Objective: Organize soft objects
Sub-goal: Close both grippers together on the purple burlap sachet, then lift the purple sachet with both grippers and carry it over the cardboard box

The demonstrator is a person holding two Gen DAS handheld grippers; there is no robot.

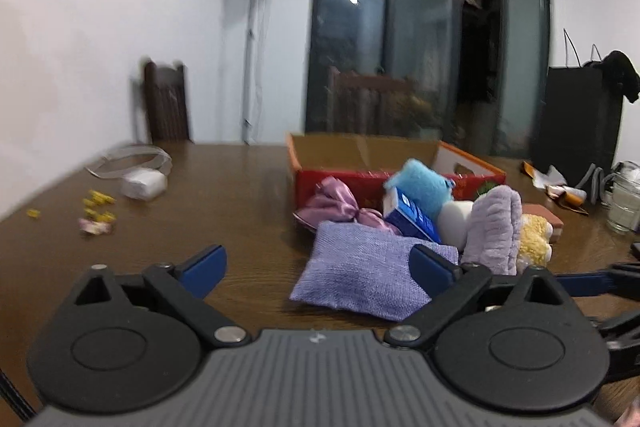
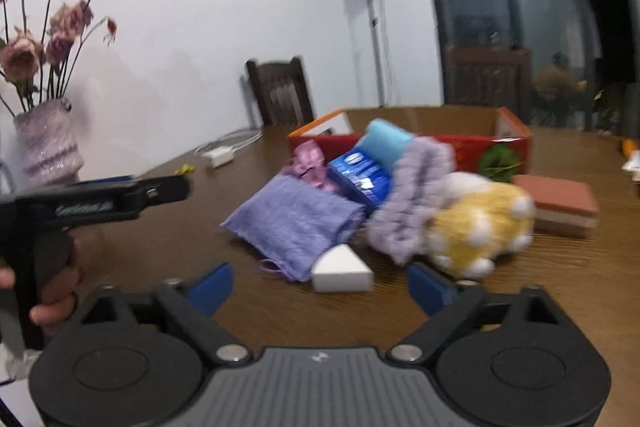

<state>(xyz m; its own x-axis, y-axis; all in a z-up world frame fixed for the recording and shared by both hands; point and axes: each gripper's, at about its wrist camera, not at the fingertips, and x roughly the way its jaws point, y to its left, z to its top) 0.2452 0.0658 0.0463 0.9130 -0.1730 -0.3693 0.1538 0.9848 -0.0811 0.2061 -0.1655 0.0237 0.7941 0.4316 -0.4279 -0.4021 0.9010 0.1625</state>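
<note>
A pile of soft things lies on the brown table in front of an open red cardboard box [image 1: 340,183] [image 2: 516,143]. A purple cloth pouch [image 1: 360,275] [image 2: 296,219] is nearest. Behind it lie a pink satin bow [image 1: 340,207] [image 2: 308,159], a blue packet [image 1: 412,219] [image 2: 360,179], a light blue plush [image 1: 424,183] [image 2: 388,143], a fluffy lilac cloth [image 1: 496,227] [image 2: 416,195] and a yellow plush [image 1: 532,243] [image 2: 480,227]. My left gripper [image 1: 316,267] is open, just short of the pouch. My right gripper [image 2: 320,287] is open over a white wedge [image 2: 342,271].
A white charger with cable [image 1: 140,179] [image 2: 218,155] and yellow bits [image 1: 96,203] lie at the left. A vase of dried flowers [image 2: 48,143] stands at the far left. A brown block [image 2: 560,203] lies right of the pile. A glass mug [image 1: 624,203] stands at the right.
</note>
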